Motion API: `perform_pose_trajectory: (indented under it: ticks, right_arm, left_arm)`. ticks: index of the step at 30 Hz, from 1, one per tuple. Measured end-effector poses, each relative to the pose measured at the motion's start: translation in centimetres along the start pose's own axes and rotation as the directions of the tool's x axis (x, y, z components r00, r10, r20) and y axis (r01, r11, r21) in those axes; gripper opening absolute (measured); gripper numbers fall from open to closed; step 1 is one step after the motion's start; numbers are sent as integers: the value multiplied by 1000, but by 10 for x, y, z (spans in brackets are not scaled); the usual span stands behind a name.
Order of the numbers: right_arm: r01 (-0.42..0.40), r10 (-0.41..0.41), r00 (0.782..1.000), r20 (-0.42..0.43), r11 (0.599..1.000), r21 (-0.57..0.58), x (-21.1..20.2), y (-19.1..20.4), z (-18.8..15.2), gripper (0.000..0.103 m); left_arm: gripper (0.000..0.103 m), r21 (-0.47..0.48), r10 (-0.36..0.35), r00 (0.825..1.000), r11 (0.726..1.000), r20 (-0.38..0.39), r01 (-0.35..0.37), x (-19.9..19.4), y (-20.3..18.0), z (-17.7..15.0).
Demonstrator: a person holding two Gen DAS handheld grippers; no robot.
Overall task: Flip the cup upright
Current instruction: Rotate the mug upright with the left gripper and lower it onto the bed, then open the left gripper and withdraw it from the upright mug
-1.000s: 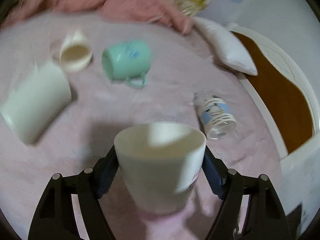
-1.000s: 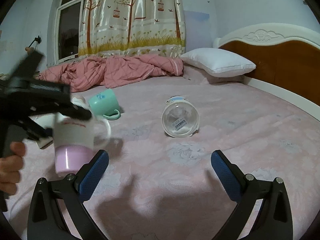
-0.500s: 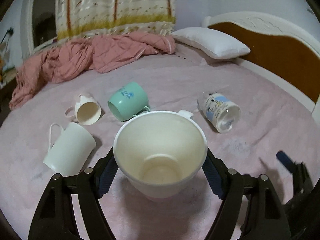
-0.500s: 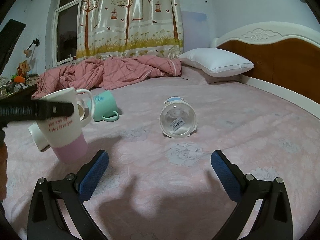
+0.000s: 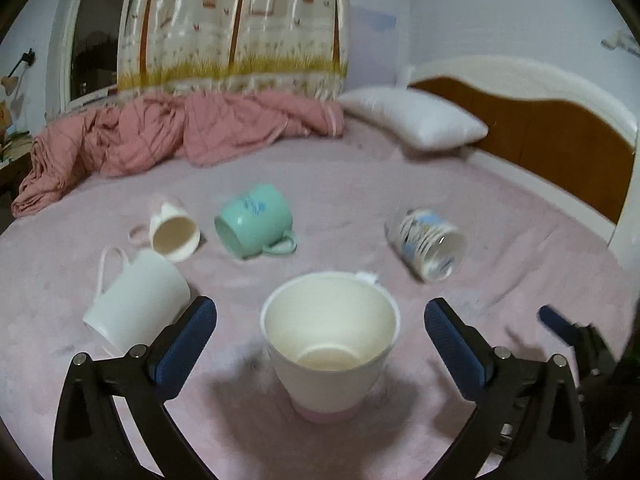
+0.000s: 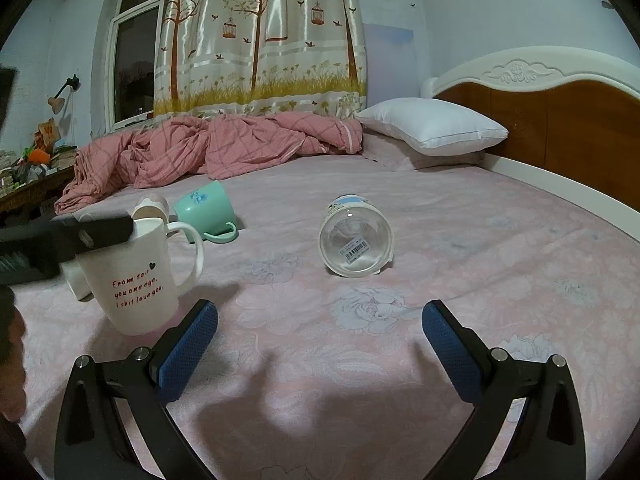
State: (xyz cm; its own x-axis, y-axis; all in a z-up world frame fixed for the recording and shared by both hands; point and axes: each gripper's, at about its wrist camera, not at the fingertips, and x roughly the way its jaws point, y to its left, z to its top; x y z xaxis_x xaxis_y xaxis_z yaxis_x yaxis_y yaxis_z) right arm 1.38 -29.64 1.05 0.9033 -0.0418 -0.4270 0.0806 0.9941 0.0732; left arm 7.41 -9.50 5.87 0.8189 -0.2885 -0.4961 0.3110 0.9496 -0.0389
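Observation:
A white mug with a pink base and red lettering (image 5: 331,344) stands upright on the pink bed sheet (image 5: 500,224), between the spread fingers of my left gripper (image 5: 320,336), which is open and clear of it. The mug also shows in the right wrist view (image 6: 138,276), with the left gripper's finger (image 6: 72,236) beside its rim. My right gripper (image 6: 320,340) is open and empty, low over the sheet. A green mug (image 5: 256,220), a small cream cup (image 5: 172,232), a white mug (image 5: 136,304) and a clear glass cup (image 5: 430,244) lie on their sides.
A crumpled pink blanket (image 5: 160,136) lies at the far side. A white pillow (image 5: 416,122) rests by the wooden headboard (image 5: 560,144) on the right. My right gripper's tip shows at the right edge of the left wrist view (image 5: 560,328). A curtain hangs behind.
My left gripper turned the white mug upright, set it on the sheet and opened its jaws, letting it go. The right gripper has stayed still.

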Motion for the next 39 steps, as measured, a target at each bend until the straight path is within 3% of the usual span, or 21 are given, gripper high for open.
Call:
perform_pose_trajectory:
  ticks: [6, 13, 20, 28, 39]
  right_arm:
    - [-4, 4, 1000, 2, 1000, 0, -1, 0, 1, 103]
    - [-56, 57, 998, 25, 997, -59, -12, 10, 3, 103]
    - [-84, 87, 996, 32, 993, -77, -17, 12, 4, 103]
    - [-100, 103, 994, 25, 989, -108, -17, 15, 4, 103]
    - [-115, 117, 993, 12, 988, -104, -13, 20, 4, 103]
  left_arm:
    - [103, 51, 50, 990, 997, 133, -57, -40, 7, -6]
    - [103, 46, 96, 984, 993, 150, -104, -62, 21, -58]
    - [103, -4, 143, 978, 990, 151, -144, -54, 37, -94]
    - [103, -58, 168, 972, 985, 164, -160, -57, 46, -99]
    - [103, -62, 209, 962, 978, 175, -202, -60, 45, -102]
